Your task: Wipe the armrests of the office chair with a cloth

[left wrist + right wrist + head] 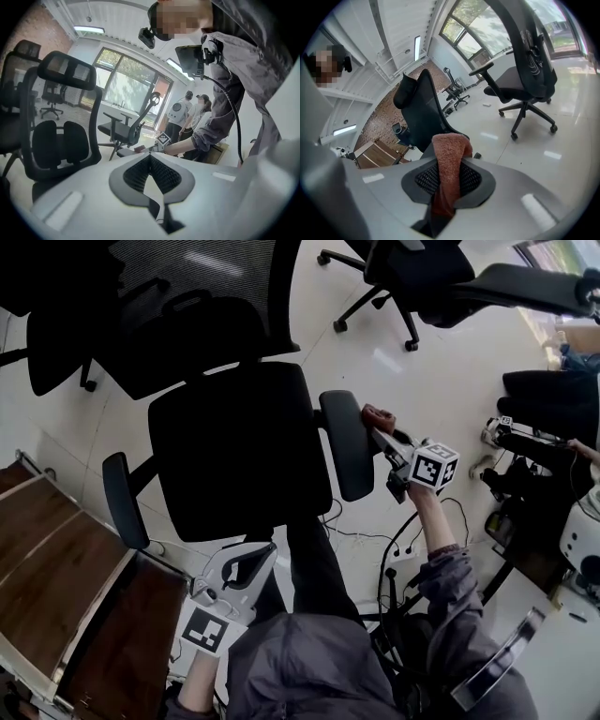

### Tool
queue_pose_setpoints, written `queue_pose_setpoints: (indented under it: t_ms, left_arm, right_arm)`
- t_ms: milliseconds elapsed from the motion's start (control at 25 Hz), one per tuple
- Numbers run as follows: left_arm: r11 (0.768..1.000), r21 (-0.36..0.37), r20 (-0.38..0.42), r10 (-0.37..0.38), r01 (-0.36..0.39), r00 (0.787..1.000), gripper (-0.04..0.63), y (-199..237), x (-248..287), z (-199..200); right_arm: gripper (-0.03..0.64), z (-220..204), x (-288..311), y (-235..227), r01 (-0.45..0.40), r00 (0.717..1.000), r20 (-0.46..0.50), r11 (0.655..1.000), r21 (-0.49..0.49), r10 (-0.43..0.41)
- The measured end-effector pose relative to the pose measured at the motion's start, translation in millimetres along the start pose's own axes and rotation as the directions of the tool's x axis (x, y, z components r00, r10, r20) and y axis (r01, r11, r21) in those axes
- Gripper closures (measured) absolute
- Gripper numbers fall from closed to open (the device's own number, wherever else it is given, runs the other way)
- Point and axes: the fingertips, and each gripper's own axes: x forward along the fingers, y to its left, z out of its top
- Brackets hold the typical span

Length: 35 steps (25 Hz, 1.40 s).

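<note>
Beside the outer edge of the right-hand armrest [345, 457] of the office chair [234, 451], the right gripper [380, 432] is holding a reddish cloth [377, 415]. Its jaws are pinching the cloth along their length, so a folded hump is sticking out past the tips. From the head view the cloth is sitting close against the far end of the armrest pad, but whether it is actually touching the pad is not clear. The left gripper [251, 561] is hanging low near the front of the seat. Its jaws are pressed together at the tips with nothing between them, and it is well apart from the left-hand armrest [123, 501].

The cloth is looking like soft, light terry towelling. It is likely to drape and bunch rather than keep a shape, and it should grip the pads well without slipping. The present hold, with a thick fold standing proud of the jaws, seems suitable, since the fold and not the hard tips would be meeting the armrest. The armrest pad is appearing smooth, firm and slightly curved. The chair is standing on castors, so pressing hard sideways could be rolling or swivelling it. The wipe seems to be at or near its start on this side, with the other armrest not yet approached.
</note>
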Motion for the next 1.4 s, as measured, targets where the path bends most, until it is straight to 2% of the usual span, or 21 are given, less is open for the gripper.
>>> queue_pose_setpoints:
  t_ms: [200,640,920,1080,1240,1400]
  left_arm:
    - [0.996,-0.069,-0.005,0.049,-0.049,0.999,0.578,8.4,0.7,-9.7]
    - [0.992,-0.11,0.005,0.058,-0.057,0.998,0.578,20.3,51.3,5.5]
    - [0.994,-0.109,-0.034,0.029,-0.032,0.999,0.578,17.6,72.0,8.6]
    - [0.994,-0.108,-0.042,0.017,-0.022,0.999,0.578,19.4,70.2,4.5]
    - [0.994,-0.11,-0.036,0.022,-0.026,0.999,0.578,18.2,58.7,4.6]
    - [0.997,-0.08,0.0,0.01,-0.01,1.0,0.578,19.0,36.6,15.1]
  right_arm:
    - [0.554,-19.7,31.6,-18.3,-0.003,1.0,-0.026,0.999,0.049,0.004]
    - [0.555,-58.8,121.6,-80.3,0.006,0.979,-0.204,0.994,0.109,0.017]
    - [0.555,-81.2,143.5,-101.9,0.032,0.962,-0.273,0.993,0.116,0.001]
    - [0.555,-77.5,137.4,-91.8,0.002,0.966,-0.255,0.994,0.107,0.026]
    - [0.555,-48.0,109.4,-70.6,-0.044,0.981,-0.185,0.997,0.064,0.055]
    - [0.555,-20.3,66.7,-52.2,-0.007,0.99,-0.138,1.0,0.016,0.009]
